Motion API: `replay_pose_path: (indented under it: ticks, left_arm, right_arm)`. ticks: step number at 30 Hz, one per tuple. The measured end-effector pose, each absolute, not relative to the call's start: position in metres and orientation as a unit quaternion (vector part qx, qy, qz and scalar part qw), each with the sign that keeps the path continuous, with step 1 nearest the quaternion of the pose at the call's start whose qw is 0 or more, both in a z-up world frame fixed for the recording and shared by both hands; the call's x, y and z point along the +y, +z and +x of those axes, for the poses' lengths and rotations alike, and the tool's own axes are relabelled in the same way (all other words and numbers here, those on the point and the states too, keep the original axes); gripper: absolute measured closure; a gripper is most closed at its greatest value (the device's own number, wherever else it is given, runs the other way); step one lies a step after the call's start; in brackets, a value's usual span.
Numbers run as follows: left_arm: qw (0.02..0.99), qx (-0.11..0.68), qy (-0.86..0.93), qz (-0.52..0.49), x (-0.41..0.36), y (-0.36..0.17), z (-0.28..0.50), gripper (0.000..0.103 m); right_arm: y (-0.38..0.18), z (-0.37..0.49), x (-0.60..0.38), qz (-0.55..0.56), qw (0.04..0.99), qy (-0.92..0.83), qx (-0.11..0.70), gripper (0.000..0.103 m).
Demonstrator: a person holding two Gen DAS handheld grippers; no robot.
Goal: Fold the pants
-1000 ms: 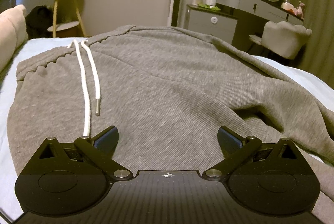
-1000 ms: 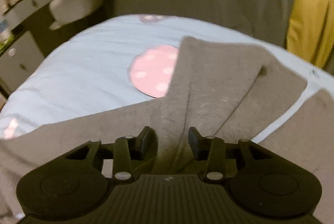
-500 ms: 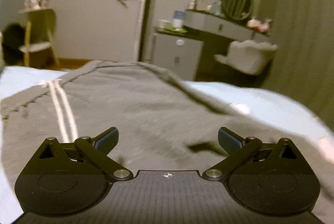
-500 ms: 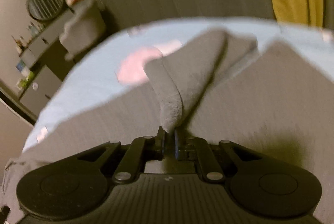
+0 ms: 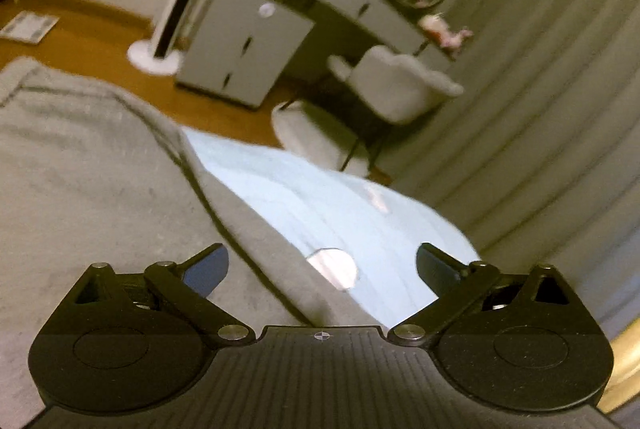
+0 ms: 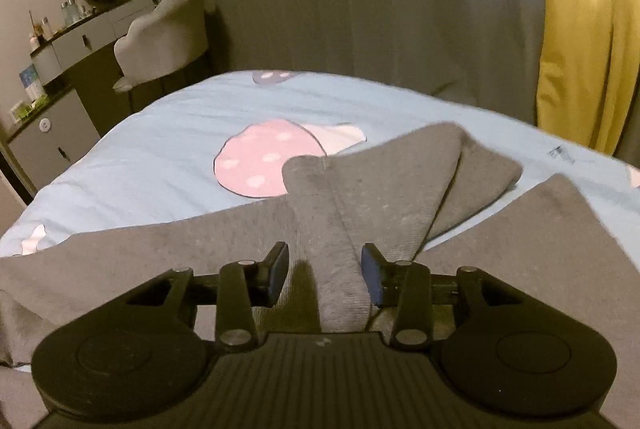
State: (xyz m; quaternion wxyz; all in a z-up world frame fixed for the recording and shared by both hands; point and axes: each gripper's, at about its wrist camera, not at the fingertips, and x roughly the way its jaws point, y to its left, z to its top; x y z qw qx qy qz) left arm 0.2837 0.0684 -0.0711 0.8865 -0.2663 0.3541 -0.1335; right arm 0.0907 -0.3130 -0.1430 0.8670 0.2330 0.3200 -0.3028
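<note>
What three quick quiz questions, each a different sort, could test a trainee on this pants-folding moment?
1. True or false: the right gripper is clamped shut on the grey pants.
2. Multiple choice: what does the folded pant leg partly cover in the right wrist view? A) a pillow B) the pink spotted patch on the blue bedsheet C) a drawstring
3. Fill in: the left gripper holds ____.

Key: 1 false, its fingers stand apart either side of a fabric ridge; 2 B; 3 nothing, it is open above the pants' edge.
</note>
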Motion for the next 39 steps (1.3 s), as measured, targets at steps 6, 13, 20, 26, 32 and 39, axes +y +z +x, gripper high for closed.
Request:
replay_pose_path:
  ticks: [6, 13, 20, 26, 32, 39]
  left_arm:
    - [0.848, 0.43, -0.108, -0.289, 0.061, -0.115, 0.325, 0.04]
    - [0.812, 0.46, -0.127, -0.336, 0.061, -0.132, 0.332, 0.097]
    - [0.867, 0.326, -0.197, -0.32, 0.09, -0.042, 0.23, 0.101]
    - [0.903, 0.254, -0.203, -0.28, 0.124, -0.003, 0.108, 0.101]
    - [0.889, 0.29, -0.161, -0.316, 0.135, -0.019, 0.109, 0.032]
    - [0.861, 0.35, -0.16, -0.332, 0.124, -0.044, 0.177, 0.024]
  right_arm:
    - [-0.152, 0.086, -0.325, 0.229, 0.868, -0.305, 0.318, 0.087]
    - [-0.152, 0.071, -0.338, 0.274, 0.869, -0.299, 0.285, 0.096]
    - [-0.123, 0.015, -0.354, 0.329, 0.86, -0.321, 0.224, 0.097]
    - [-0.109, -0.054, -0.358, 0.381, 0.852, -0.304, 0.19, 0.101]
    - [-0.139, -0.063, -0.367, 0.461, 0.812, -0.271, 0.235, 0.092]
    - [-0.174, -0.042, -0.357, 0.508, 0.791, -0.236, 0.247, 0.065]
